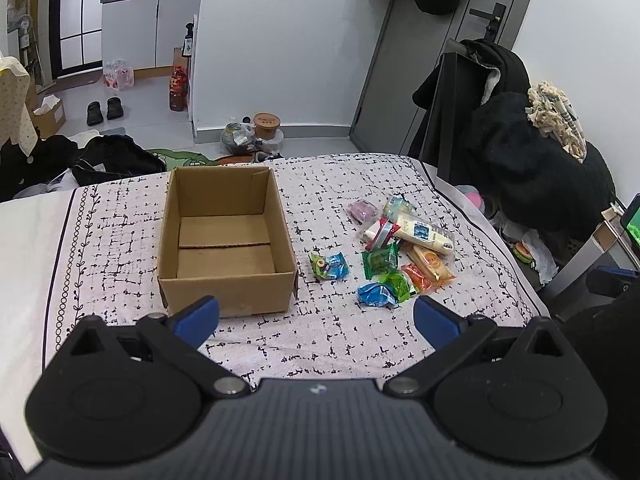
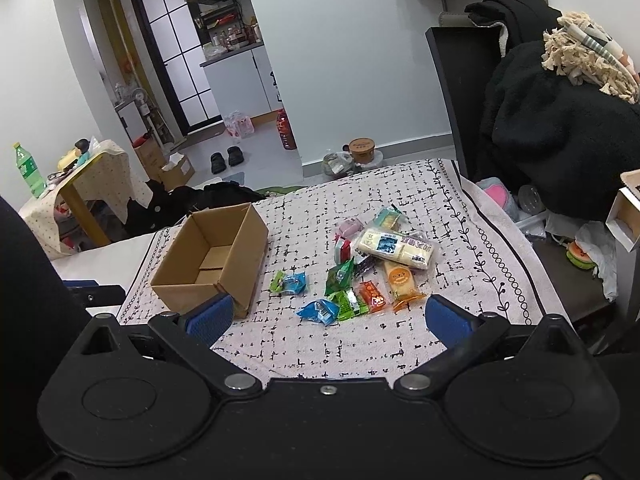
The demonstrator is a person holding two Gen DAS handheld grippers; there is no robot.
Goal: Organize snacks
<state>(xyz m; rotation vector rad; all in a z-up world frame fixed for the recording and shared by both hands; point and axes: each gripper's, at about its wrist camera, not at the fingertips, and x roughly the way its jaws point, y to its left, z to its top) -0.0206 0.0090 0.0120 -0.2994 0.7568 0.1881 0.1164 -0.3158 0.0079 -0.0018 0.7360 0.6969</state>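
An empty brown cardboard box (image 1: pixel 224 280) (image 2: pixel 244 264) stands open on the patterned bedspread (image 1: pixel 320 340) (image 2: pixel 320 352). To its right lies a loose pile of several wrapped snacks: a long white packet (image 1: pixel 424 234) (image 2: pixel 394 249), a blue packet (image 1: pixel 374 294) (image 2: pixel 318 311), a green one (image 1: pixel 379 262) (image 2: pixel 339 276), an orange one (image 1: pixel 430 264) (image 2: pixel 402 280), and a blue-green packet (image 1: pixel 330 266) (image 2: pixel 289 282) nearest the box. My left gripper (image 1: pixel 316 320) hovers open in front of the box and pile, holding nothing. My right gripper (image 2: pixel 328 318) is open too, just short of the pile.
A dark chair heaped with black clothes (image 1: pixel 520 152) (image 2: pixel 552 120) stands past the bed's right edge. A small table with a green bottle (image 2: pixel 28 170) is at the left. Bags, shoes (image 1: pixel 104 110) and a paper tub (image 1: pixel 267 124) lie on the floor beyond the bed.
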